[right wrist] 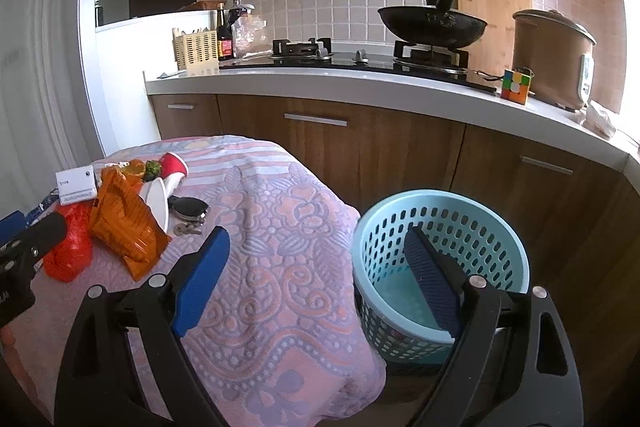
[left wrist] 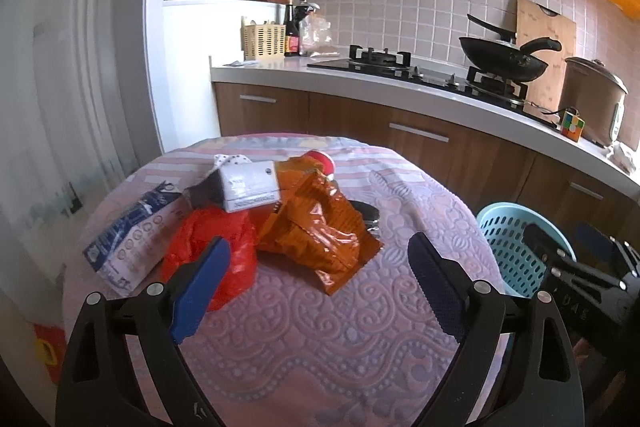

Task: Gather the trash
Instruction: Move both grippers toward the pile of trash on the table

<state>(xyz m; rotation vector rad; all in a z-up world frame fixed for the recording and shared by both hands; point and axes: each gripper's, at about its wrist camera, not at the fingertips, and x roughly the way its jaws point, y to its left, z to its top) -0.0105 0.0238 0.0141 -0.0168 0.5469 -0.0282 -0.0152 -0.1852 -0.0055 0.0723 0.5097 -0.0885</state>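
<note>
Both claws, left claw point(left wrist: 316, 279) and right claw point(right wrist: 316, 271), gape empty; next, grip the orange snack bag point(left wrist: 320, 223) for the blue basket point(right wrist: 440, 227).

We see both fisheye views in soft, even daylight, brightest at the far right edge, where glare washes out the counter end point(right wrist: 624, 131). Straight lines bow strongly toward the dark, rounded corners. The middle is fairly sharp; the wall point(left wrist: 60, 67) at left smears into pale streaks. Shadows are faint.
</note>
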